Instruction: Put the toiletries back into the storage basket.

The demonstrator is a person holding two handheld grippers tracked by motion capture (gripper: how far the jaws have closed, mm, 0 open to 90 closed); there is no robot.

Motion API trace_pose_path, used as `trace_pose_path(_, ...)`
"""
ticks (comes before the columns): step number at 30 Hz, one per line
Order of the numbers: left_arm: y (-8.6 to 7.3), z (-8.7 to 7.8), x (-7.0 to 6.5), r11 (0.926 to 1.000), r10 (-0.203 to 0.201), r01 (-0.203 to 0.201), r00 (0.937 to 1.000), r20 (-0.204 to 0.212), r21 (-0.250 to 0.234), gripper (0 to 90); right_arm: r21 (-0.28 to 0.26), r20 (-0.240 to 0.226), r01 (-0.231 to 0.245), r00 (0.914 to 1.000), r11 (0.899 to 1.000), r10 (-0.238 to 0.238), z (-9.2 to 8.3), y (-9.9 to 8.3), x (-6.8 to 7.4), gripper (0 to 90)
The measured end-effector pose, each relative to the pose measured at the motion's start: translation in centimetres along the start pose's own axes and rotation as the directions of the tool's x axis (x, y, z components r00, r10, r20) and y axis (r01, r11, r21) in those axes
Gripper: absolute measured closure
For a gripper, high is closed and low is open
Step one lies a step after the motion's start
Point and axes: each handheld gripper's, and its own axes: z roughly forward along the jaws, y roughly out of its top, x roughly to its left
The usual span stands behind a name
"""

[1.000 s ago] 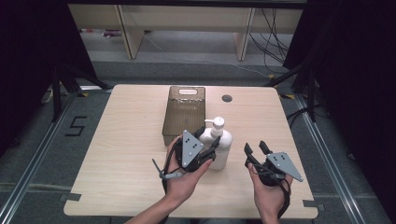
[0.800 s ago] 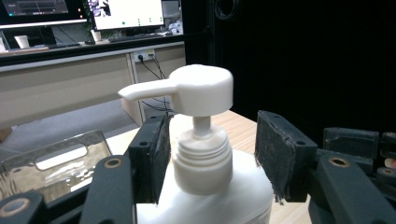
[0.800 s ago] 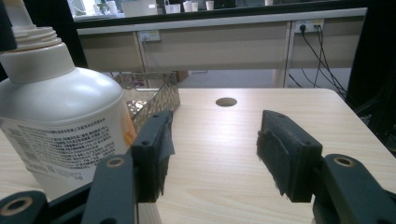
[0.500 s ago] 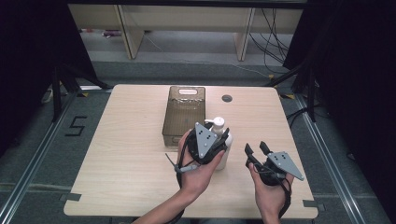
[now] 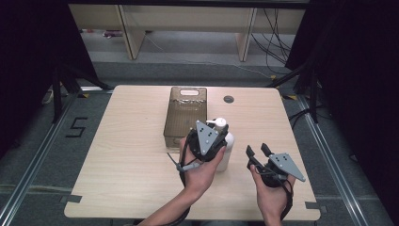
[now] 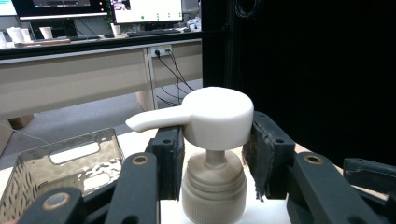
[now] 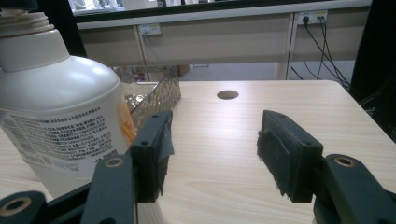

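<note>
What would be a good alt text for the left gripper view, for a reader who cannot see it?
The left gripper closes its two black jaws around the neck of a white plastic pump bottle, just under the round pump head. A clear brown plastic basket stands behind on the wooden table, with desks farther back.

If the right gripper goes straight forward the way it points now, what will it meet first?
Probably nothing. Between the open pads of the right gripper lies bare table, with a round cable hole farther ahead. The white bottle stands just left of that line, so the left pad might graze it; depth is unclear.
</note>
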Motion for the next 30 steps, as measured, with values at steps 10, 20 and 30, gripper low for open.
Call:
trace_pose_path(10, 1.3, -0.6, 0.7, 0.9999, -0.009, 0.010, 0.9989, 0.046, -0.011, 59.1, 0.003, 0.015, -0.005, 0.9999, 1.000, 0.005, 0.1, -0.2, -0.4, 44.9)
trace_pose_path(20, 3.8, -1.7, 1.9, 0.9976, 0.002, 0.004, 0.9971, 0.077, -0.069, 59.2, 0.002, 0.027, -0.002, 0.9996, 1.000, 0.002, 0.4, -0.9, -0.9, 45.1)
trace_pose_path(30, 4.8, -2.2, 2.8, 0.9954, -0.023, 0.028, 0.9979, 0.061, -0.092, 59.3, 0.035, 0.038, -0.041, 0.9985, 0.999, 0.040, 0.5, -1.5, -1.0, 45.2)
